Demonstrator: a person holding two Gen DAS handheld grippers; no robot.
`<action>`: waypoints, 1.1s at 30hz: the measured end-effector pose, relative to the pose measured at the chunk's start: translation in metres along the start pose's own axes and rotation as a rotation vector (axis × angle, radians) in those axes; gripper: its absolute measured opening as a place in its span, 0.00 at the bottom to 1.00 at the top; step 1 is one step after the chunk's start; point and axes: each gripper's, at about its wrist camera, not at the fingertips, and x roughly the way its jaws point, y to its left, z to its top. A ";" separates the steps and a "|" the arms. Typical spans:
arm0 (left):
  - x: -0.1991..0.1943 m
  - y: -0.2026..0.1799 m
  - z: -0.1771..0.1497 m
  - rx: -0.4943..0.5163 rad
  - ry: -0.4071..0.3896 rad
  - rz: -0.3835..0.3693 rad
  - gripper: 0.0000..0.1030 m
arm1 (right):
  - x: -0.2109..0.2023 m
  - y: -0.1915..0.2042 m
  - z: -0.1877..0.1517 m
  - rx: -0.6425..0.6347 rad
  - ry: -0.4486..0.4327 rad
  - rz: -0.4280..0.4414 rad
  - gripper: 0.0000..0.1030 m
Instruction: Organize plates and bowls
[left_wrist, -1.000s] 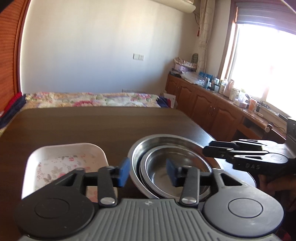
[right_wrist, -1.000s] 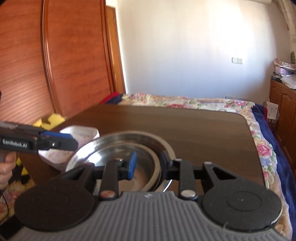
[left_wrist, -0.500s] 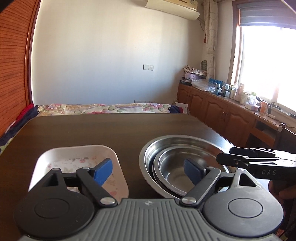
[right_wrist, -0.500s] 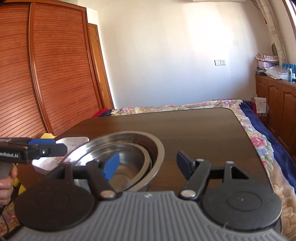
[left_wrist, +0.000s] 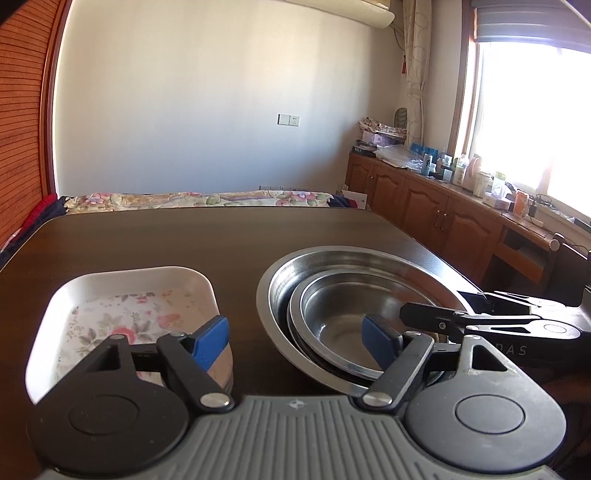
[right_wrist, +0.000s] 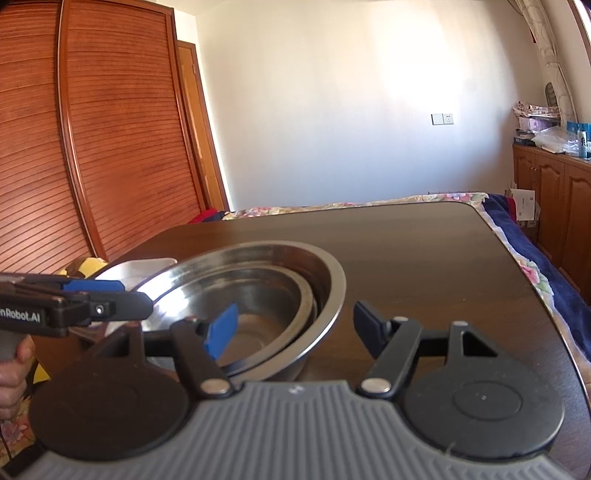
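Note:
A large steel bowl (left_wrist: 354, 258) sits on the dark wooden table (left_wrist: 184, 236) with smaller steel bowls (left_wrist: 347, 317) nested inside it. A white square dish with a flower pattern (left_wrist: 122, 306) stands to its left. My left gripper (left_wrist: 295, 343) is open and empty, between the dish and the bowls. My right gripper (right_wrist: 295, 328) is open and empty, its jaws either side of the large bowl's near rim (right_wrist: 332, 295). The right gripper also shows at the right of the left wrist view (left_wrist: 498, 325). The left gripper shows at the left of the right wrist view (right_wrist: 74, 306).
A bed with a floral cover (left_wrist: 192, 199) lies beyond the table's far edge. Wooden cabinets (left_wrist: 443, 218) with bottles run under the window on the right. A slatted wooden wardrobe (right_wrist: 92, 147) stands on the left. The table's right edge (right_wrist: 535, 295) is close.
Both grippers have opened from nearly shut to wide. Both have drawn back and tilted up, so more of the room shows. The bowls and dish have not moved.

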 end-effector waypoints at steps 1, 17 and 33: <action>0.001 0.000 0.000 0.000 0.001 0.001 0.76 | 0.000 0.001 0.000 0.002 0.000 -0.001 0.68; 0.013 0.001 -0.002 -0.030 0.041 -0.013 0.50 | 0.001 -0.001 -0.002 -0.004 -0.010 -0.003 0.57; 0.014 -0.003 -0.004 -0.019 0.039 -0.014 0.36 | 0.001 0.002 -0.002 -0.027 -0.024 -0.019 0.40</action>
